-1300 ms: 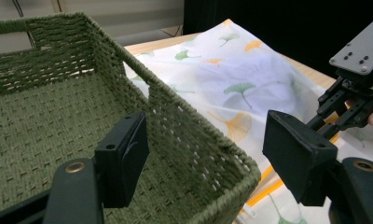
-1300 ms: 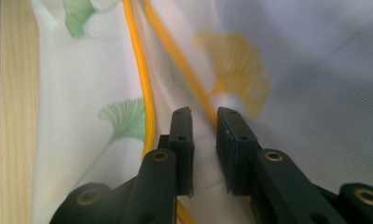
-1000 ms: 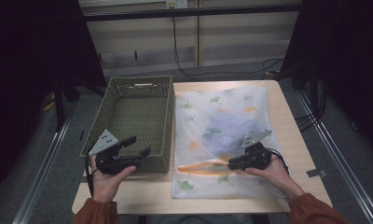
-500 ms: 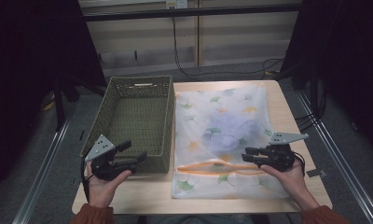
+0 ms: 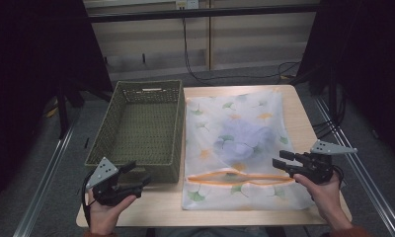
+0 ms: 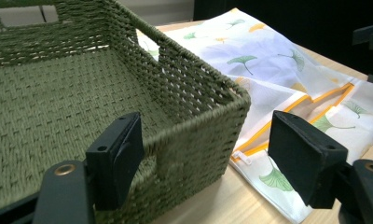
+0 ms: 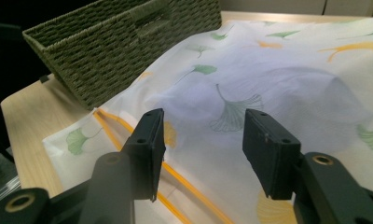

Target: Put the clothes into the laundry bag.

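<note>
**Both grippers pulled back to the near edge**

Since a second ago, both of my hands have drawn away from the middle of the table: my right gripper [image 5: 280, 166] has left the orange zipper line and now sits off the right edge of the laundry bag [image 5: 235, 143], while my left gripper [image 5: 138, 174] has slid down toward the near left corner of the table [image 5: 304, 103].

Looking into the green woven basket [image 5: 136, 128], I see only its woven floor; it holds no items. The white mesh laundry bag, printed with green and yellow ginkgo leaves, lies flat just beside the basket's right wall. A bluish bundle [image 5: 237, 138] shows through the fabric near its middle. The orange zipper [image 5: 235, 176] runs across the bag's near end.

My left gripper's jaws are spread wide with nothing between them; in the left gripper view they frame the basket's near corner [image 6: 236, 100], one jaw in front of the wicker wall, the other over the bag's edge. My right gripper's jaws are also apart and empty. In the right gripper view they point across the bag [image 7: 278, 84], above the zipper [image 7: 128, 130], without touching the cloth.
</note>
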{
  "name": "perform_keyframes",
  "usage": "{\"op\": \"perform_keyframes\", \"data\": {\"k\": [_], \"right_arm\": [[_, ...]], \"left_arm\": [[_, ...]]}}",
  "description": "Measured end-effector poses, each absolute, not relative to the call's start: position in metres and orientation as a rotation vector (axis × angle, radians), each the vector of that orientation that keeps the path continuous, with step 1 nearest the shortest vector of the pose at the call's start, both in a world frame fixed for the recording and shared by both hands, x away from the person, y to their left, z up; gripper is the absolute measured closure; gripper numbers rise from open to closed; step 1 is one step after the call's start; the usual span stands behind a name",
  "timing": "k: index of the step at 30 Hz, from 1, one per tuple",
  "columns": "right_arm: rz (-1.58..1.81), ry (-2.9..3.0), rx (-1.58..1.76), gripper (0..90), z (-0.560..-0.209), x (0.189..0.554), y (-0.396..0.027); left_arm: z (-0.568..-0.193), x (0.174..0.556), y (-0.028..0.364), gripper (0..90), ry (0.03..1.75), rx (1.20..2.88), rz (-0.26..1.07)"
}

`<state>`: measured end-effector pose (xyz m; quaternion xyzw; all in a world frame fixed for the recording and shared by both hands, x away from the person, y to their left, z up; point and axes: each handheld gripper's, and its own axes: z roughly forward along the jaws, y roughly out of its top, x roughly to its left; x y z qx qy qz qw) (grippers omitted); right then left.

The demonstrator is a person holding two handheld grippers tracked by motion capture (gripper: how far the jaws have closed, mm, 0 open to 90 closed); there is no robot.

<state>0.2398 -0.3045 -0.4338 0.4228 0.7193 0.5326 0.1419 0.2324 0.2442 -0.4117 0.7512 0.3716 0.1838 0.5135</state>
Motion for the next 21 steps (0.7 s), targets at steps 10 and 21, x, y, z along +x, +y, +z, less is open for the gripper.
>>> {"op": "perform_keyframes", "data": {"k": [10, 21], "right_arm": [[1.568, 2.048, 1.221, 48.6, -0.433, 0.228, -0.322], [1.513, 1.863, 1.300, 48.2, -0.440, 0.213, -0.345]], "left_arm": [[-0.420, 0.226, 0.256, 28.6, 0.942, 1.752, 0.460], [-0.426, 0.221, 0.277, 29.5, 1.031, 1.694, 0.464]]}}
